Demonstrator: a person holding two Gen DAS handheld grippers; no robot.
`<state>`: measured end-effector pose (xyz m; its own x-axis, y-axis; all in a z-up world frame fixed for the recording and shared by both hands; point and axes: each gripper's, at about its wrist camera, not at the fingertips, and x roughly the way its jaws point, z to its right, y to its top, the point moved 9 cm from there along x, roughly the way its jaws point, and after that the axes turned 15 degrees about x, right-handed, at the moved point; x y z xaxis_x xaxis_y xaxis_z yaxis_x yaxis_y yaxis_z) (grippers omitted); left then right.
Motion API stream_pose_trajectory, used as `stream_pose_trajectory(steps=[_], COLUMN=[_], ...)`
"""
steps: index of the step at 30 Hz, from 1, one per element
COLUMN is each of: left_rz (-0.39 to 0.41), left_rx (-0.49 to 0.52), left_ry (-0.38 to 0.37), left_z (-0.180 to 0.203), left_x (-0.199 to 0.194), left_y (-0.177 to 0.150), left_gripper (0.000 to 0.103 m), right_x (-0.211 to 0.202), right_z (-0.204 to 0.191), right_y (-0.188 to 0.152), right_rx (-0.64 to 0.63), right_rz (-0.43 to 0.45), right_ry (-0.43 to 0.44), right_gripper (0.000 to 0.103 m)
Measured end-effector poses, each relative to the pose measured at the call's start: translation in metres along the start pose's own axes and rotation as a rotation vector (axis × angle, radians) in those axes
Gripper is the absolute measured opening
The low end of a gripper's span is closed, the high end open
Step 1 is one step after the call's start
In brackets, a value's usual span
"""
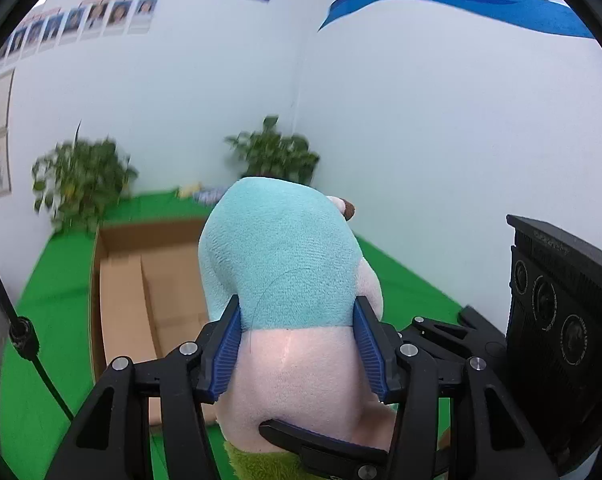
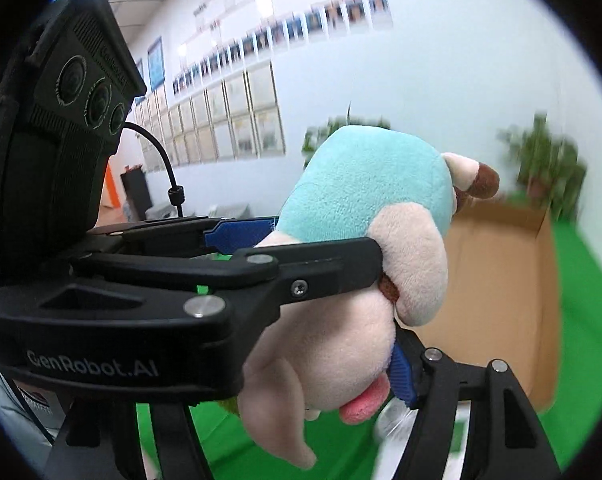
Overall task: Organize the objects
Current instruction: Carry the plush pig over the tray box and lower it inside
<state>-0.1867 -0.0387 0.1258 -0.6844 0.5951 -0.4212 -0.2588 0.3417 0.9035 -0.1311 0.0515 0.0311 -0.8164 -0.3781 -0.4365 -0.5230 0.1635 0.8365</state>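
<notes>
A plush toy (image 1: 285, 280) with a light blue back and pale pink body is held in the air, just in front of an open cardboard box (image 1: 149, 292). My left gripper (image 1: 297, 320) is shut on the toy's body, its blue pads pressing both sides. In the right wrist view the same toy (image 2: 365, 208) fills the middle, with the left gripper's black finger across it. My right gripper (image 2: 341, 364) grips the toy's lower pink part, one blue pad (image 2: 401, 372) showing against it. The cardboard box (image 2: 501, 300) lies behind the toy.
A green mat (image 1: 41, 360) covers the floor. Two potted plants (image 1: 81, 184) (image 1: 273, 152) stand against the white walls in the corner behind the box. Small items (image 1: 201, 194) lie on the mat by the far plant. Framed papers (image 2: 229, 112) line the wall.
</notes>
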Motion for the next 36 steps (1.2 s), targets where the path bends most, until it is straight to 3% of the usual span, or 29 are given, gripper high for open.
stream_pose_trajectory(steps=[4,7,8,12,16,19,26,31,35,36], left_rz=[0.058,0.061,0.06,0.029,-0.084,-0.195,-0.374,-0.388,-0.31,-0.284], left_rx=[0.028,0.02,0.019,-0.029,-0.077,-0.165,-0.284,-0.295,-0.32,-0.329], left_ry=[0.027,0.039,0.038,0.012,0.011,-0.001,0.0,-0.009,0.063,0.087], left_z=[-0.025,-0.052,-0.06,-0.084,-0.107,-0.123,-0.14,-0.136,-0.16,-0.168], left_x=[0.012,0.023,0.027,0.048,0.089,0.125,0.162,0.147,0.099,0.087], left_y=[0.051,0.074,0.078,0.074,0.024,-0.036,-0.139,-0.163,-0.157,-0.156], left_gripper=[0.05,0.05,0.05,0.05,0.05,0.05,0.051,0.053,0.056,0.063], right_x=[0.008,0.024,0.005,0.03,0.065,0.109,0.172,0.18,0.183,0.183], right_z=[0.002,0.009,0.013,0.017,0.032,0.05,0.075,0.072,0.079,0.078], right_y=[0.056,0.091,0.095,0.105,0.08,0.042,-0.038,-0.058,-0.053,-0.051], right_rx=[-0.073,-0.087,-0.086,-0.084,-0.026,0.027,0.087,0.086,0.136,0.142], right_rz=[0.071,0.072,0.069,0.053,-0.029,-0.124,-0.314,-0.341,-0.343,-0.349], right_ry=[-0.015,0.011,0.022,0.013,0.031,0.042,0.037,0.024,0.038,0.037], right_gripper=[0.068,0.068,0.068,0.068,0.067,0.067,0.065,0.069,0.079,0.08])
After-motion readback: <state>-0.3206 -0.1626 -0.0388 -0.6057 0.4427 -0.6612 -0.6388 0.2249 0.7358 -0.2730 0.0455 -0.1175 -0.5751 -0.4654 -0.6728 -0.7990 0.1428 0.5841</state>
